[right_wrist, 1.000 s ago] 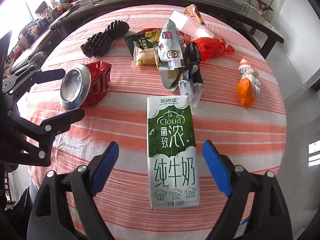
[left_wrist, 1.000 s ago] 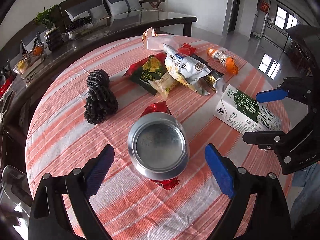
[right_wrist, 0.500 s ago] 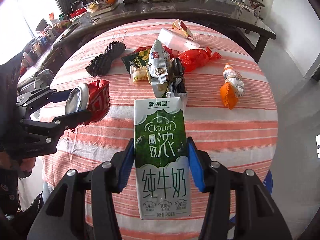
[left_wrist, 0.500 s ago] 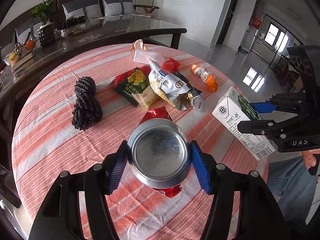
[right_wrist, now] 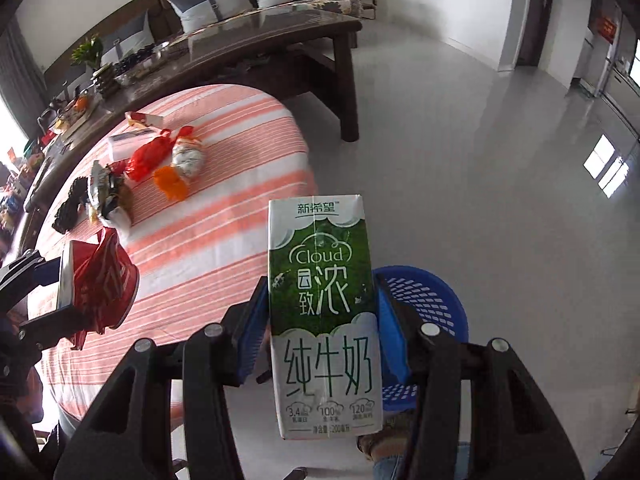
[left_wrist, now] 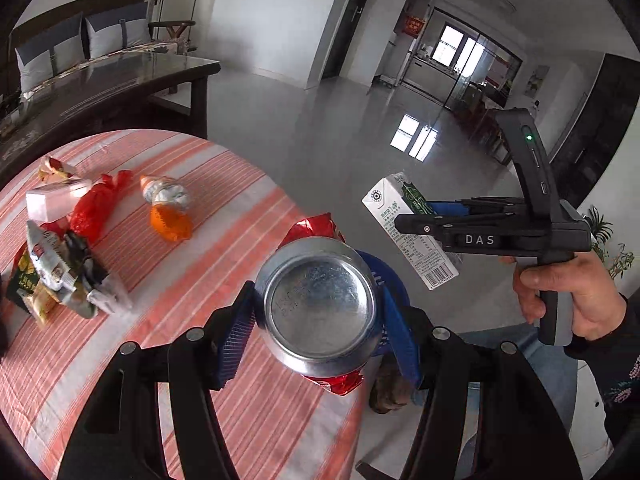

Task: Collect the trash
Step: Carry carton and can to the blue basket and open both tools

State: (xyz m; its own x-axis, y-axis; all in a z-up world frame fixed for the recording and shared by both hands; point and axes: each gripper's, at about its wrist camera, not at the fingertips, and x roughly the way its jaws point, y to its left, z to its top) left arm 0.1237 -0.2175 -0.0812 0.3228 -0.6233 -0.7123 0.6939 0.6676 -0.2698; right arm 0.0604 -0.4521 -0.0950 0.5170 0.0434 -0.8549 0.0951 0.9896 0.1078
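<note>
My left gripper (left_wrist: 316, 332) is shut on a crushed red can (left_wrist: 318, 308), silver base toward the camera, held above the table's right edge. It also shows in the right wrist view (right_wrist: 96, 284). My right gripper (right_wrist: 320, 332) is shut on a green and white milk carton (right_wrist: 324, 312), held in the air over a blue perforated trash basket (right_wrist: 432, 296) on the floor. The carton (left_wrist: 412, 228) and right gripper (left_wrist: 440, 220) show in the left wrist view, off the table's right side. The basket (left_wrist: 388, 280) is mostly hidden behind the can there.
The round table with an orange striped cloth (left_wrist: 224, 208) holds snack wrappers (left_wrist: 60, 264), a red wrapper (left_wrist: 96, 204), an orange and white bottle (left_wrist: 168, 208) and a white box (left_wrist: 56, 200). A dark long table (right_wrist: 248, 52) and sofa stand behind. Grey floor (right_wrist: 480, 140) lies to the right.
Both grippers closed on the can and the carton, lifted them off the table and swung right. The carton now hangs over the blue basket.
</note>
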